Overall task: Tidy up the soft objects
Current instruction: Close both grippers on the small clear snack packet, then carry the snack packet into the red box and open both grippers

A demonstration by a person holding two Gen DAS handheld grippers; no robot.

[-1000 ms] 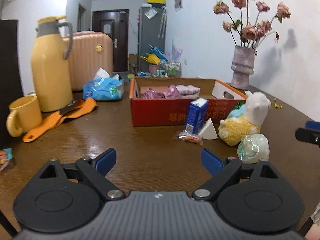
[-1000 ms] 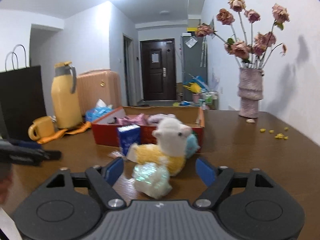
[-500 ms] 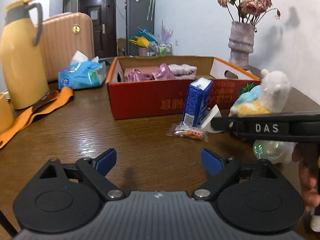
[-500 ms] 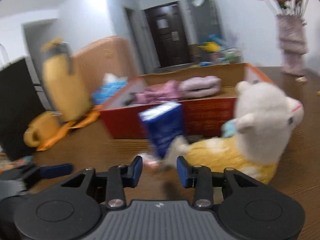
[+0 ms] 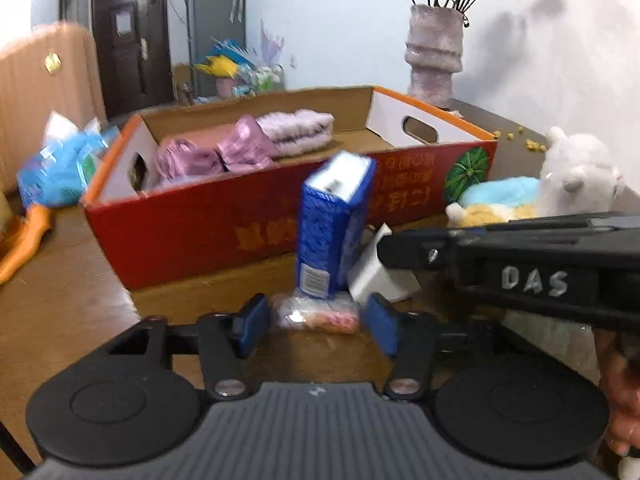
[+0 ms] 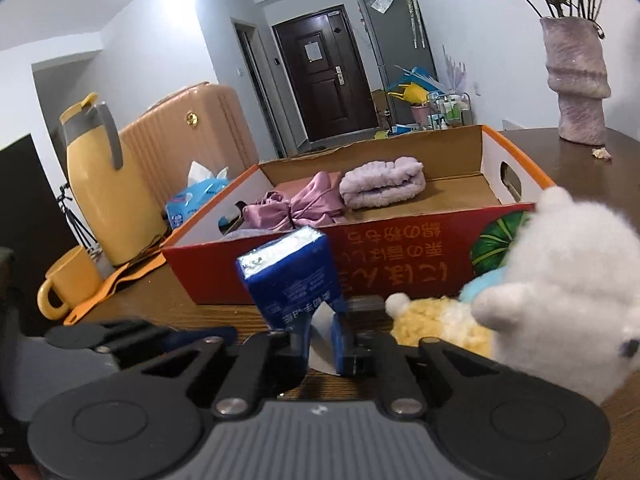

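purple fluffy towel point(image 6: 382, 184) and pink cloth point(image 6: 298, 206) already in red cardboard box point(image 6: 400, 248); white-yellow plush alpaca point(image 6: 552, 296) left at its front-right corner. left gripper point(image 5: 316, 326) spread around snack packet point(image 5: 320, 314); right gripper point(image 6: 321, 346) nearly pressed together on white wedge point(image 6: 322, 344).

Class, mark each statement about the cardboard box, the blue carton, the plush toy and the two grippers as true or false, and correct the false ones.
1. The red cardboard box holds pink and lilac soft items. True.
2. The blue carton lies inside the box. False: it stands on the table in front of the box.
3. The left gripper is open, with a small plastic packet between its fingers. True.
4. The white plush toy is in the box. False: it lies on the table outside the box, beside its front wall.
5. The right gripper is spread wide. False: its fingers stand close together around a white wedge-shaped object, which the left wrist view shows beside the carton.
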